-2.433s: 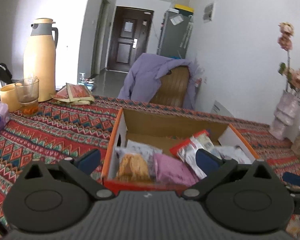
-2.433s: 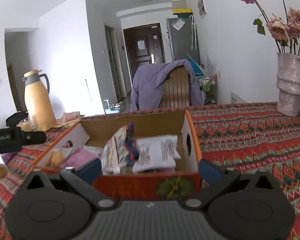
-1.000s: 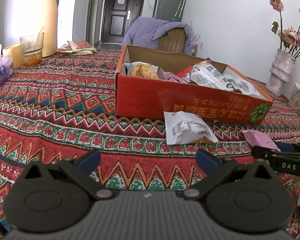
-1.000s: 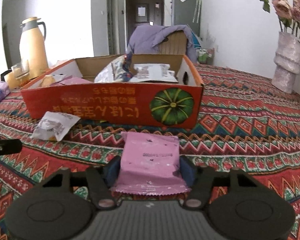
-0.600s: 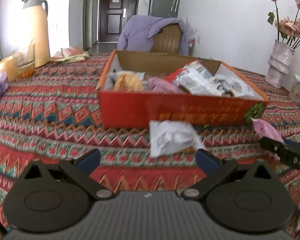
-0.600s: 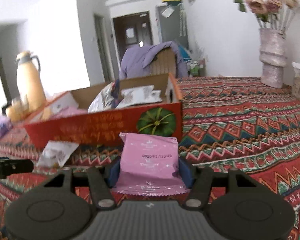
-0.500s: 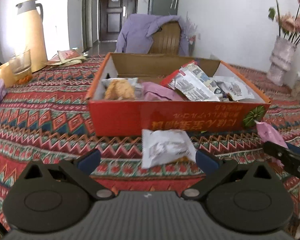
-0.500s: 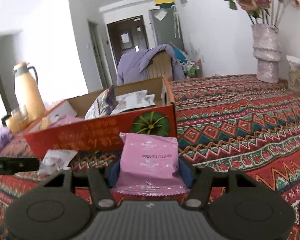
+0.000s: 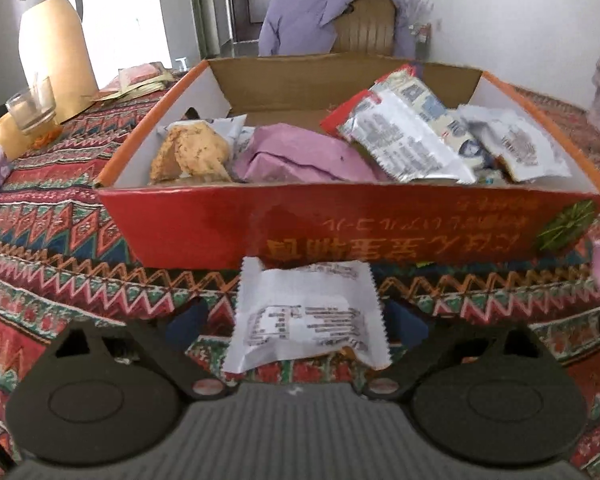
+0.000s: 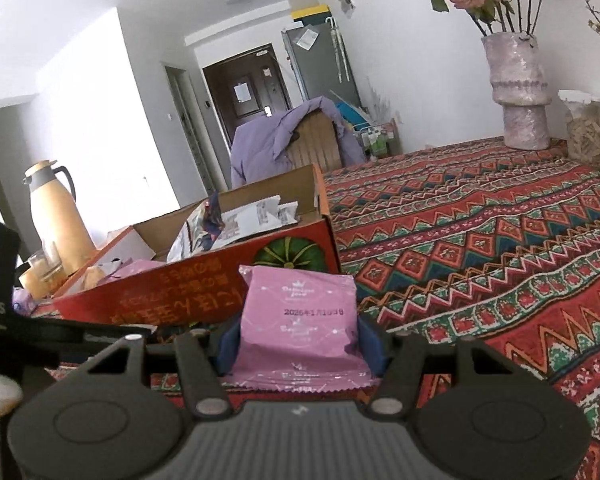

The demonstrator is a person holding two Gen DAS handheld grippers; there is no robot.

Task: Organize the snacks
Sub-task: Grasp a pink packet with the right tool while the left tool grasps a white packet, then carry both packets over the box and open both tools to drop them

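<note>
Right gripper [image 10: 298, 338]: fingers [image 10: 226, 340] clenched on the pink snack packet [image 10: 300, 320], pads pressing both side edges, packet lifted off the desk [image 10: 480, 248] and sitting just in front of the red box [image 10: 188, 292] near its green-pumpkin corner

Left gripper [image 9: 296, 322]: fingers [image 9: 186, 320] released, jaws have just been closing in; white snack packet [image 9: 306, 312] lies flat on the patterned cloth between them, gap visible on both sides, no contact. Packet's far edge is right at the box front wall [image 9: 340, 224]

Box already holds several snacks: a pink packet, a beige one, silver/white wrappers. Beige thermos [image 9: 54, 36] and glass [image 9: 32, 106] well off to the left
</note>
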